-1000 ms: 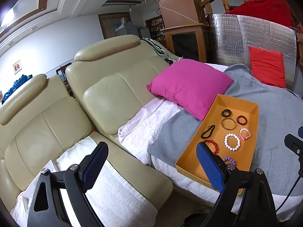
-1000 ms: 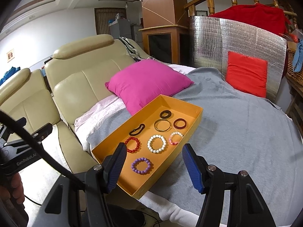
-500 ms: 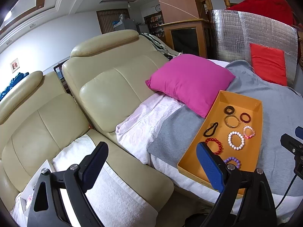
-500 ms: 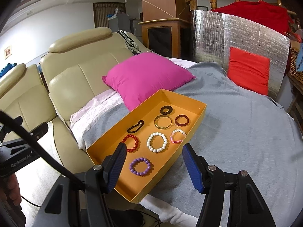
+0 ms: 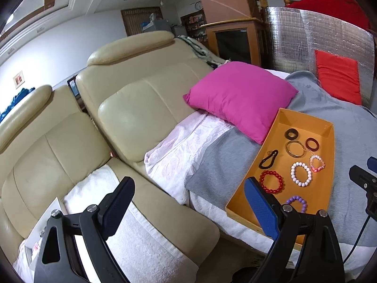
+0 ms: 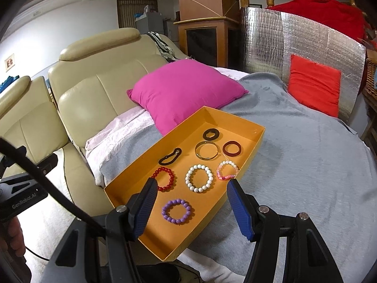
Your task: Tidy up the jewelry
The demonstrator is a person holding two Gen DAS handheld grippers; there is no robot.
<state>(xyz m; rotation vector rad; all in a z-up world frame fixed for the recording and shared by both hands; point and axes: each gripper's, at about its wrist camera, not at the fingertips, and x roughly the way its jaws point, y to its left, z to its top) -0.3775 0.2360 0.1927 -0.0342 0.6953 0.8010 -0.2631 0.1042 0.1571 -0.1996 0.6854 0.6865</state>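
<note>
An orange tray (image 6: 245, 165) lies on a grey blanket and holds several bracelets and rings: a purple bead bracelet (image 6: 176, 211), a red bead bracelet (image 6: 165, 179), a white bead bracelet (image 6: 199, 178), a pink one (image 6: 226, 170), a gold bangle (image 6: 207, 153) and dark rings (image 6: 211, 134). My right gripper (image 6: 190, 208) is open and empty, hovering over the tray's near end above the purple bracelet. My left gripper (image 5: 188, 206) is open and empty, left of the tray (image 5: 328, 127), over the sofa seat.
A magenta pillow (image 6: 186, 92) lies behind the tray, touching its far left side. A cream leather sofa (image 5: 141, 108) stands at the left. A red cushion (image 6: 314, 85) leans on a silver foil panel (image 6: 282, 37). The grey blanket (image 6: 306, 165) spreads right of the tray.
Both grippers have moved forward and closer to the tray; the tray looks larger in the right wrist view. Both stay open and empty.
</note>
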